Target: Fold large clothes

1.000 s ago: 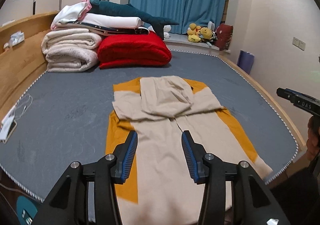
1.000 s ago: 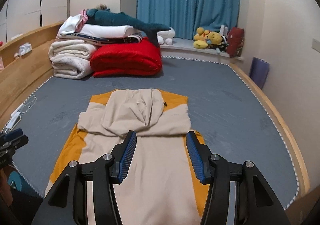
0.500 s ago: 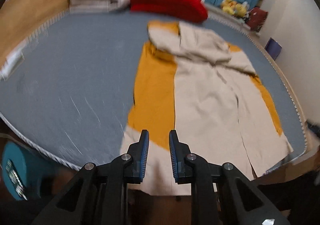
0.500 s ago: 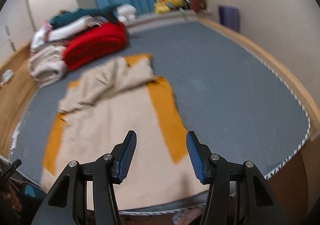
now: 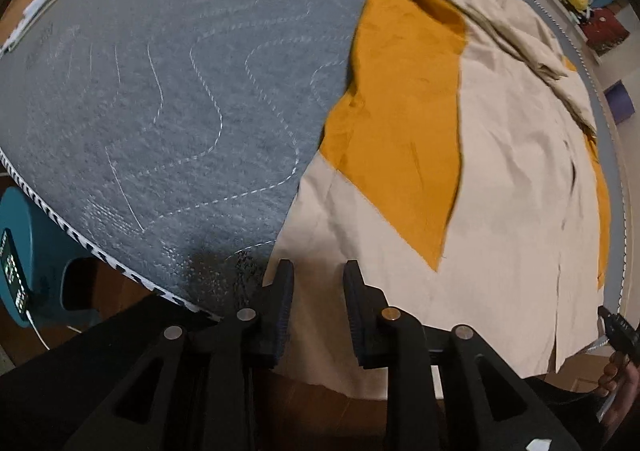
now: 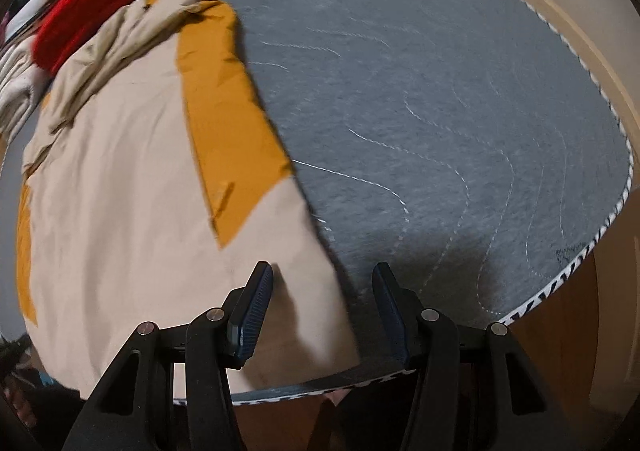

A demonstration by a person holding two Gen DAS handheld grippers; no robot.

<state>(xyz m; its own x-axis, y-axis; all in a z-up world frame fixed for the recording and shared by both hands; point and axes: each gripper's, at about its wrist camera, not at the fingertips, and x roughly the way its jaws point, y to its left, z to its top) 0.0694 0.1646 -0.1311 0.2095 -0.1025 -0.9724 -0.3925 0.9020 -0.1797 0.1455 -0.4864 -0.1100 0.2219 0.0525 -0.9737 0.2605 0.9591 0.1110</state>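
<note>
Both grippers, left (image 5: pixel 316 283) and right (image 6: pixel 322 293), stood open over the coat (image 5: pixel 500 179) hem, the left's jaws having just widened slightly; contact was indiscernible.

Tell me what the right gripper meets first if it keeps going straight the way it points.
Most likely the near right hem corner of the beige and mustard coat, lying between the open jaws of the right gripper; the grey bed cover lies just beside it.

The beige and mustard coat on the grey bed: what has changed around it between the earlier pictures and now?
Both grippers have tipped downward and come close over the near hem of the beige and mustard coat. The left gripper, over its left corner, narrowed and has just been opening a little, gripping nothing. The right gripper kept its wider gap, over the right corner. The coat lies as before on the grey quilted bed cover.
</note>
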